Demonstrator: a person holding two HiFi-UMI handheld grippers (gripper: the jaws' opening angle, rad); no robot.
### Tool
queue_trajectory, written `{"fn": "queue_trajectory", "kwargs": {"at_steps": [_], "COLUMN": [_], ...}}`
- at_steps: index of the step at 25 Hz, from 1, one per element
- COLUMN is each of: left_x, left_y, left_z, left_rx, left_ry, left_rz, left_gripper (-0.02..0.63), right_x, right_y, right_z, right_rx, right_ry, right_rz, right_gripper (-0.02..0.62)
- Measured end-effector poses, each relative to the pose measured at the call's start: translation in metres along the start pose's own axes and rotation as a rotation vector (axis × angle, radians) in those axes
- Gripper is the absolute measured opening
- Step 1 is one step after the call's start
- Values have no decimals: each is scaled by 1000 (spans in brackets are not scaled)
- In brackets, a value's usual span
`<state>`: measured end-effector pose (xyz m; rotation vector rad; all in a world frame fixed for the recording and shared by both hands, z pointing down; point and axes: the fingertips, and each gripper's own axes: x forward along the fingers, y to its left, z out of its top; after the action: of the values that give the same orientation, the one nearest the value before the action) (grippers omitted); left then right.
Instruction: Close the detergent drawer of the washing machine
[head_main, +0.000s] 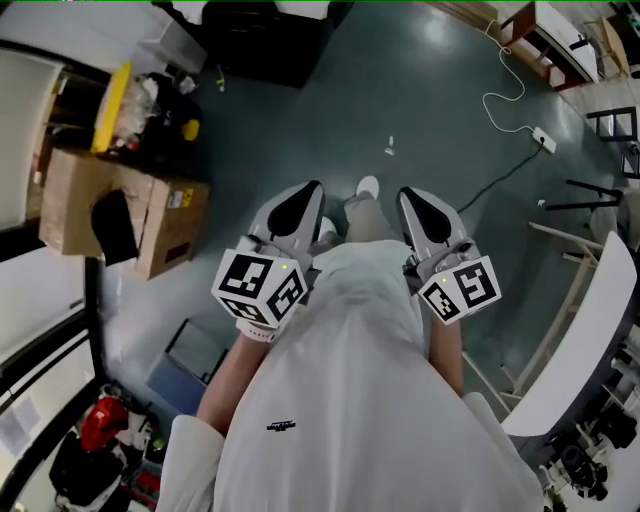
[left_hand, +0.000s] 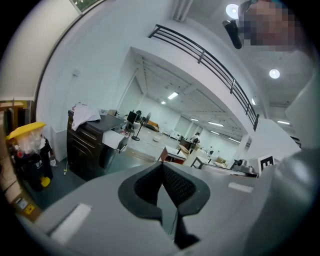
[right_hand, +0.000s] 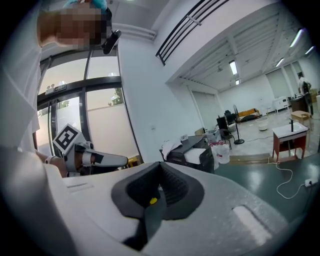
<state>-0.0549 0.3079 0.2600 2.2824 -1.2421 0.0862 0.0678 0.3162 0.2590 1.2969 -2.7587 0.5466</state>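
Note:
No washing machine or detergent drawer shows in any view. In the head view both grippers are held close in front of the person's white coat, over the grey floor. The left gripper and the right gripper point away from the body, a shoe between them. Each is shut with nothing between its black pads. The left gripper view looks across a large hall with its jaws closed. The right gripper view shows its jaws closed too, and the left gripper off to the side.
A cardboard box with a yellow-lidded bin behind it stands at the left. A black cabinet is farther ahead. A white cable and power strip lie at the right, near a white table.

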Motion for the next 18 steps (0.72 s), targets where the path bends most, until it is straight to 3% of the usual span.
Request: {"fn": "queue_trajectory", "kwargs": {"at_steps": [18], "left_x": [28], "left_y": [40], "left_z": [21], "left_rx": [-51], "left_ry": [11], "left_rz": [41], "left_gripper": [17], "right_x": [75], "right_y": [-20], "right_z": [27], "right_rx": [24], "right_ry": [18], "right_rz": [53], "right_gripper": [2]}}
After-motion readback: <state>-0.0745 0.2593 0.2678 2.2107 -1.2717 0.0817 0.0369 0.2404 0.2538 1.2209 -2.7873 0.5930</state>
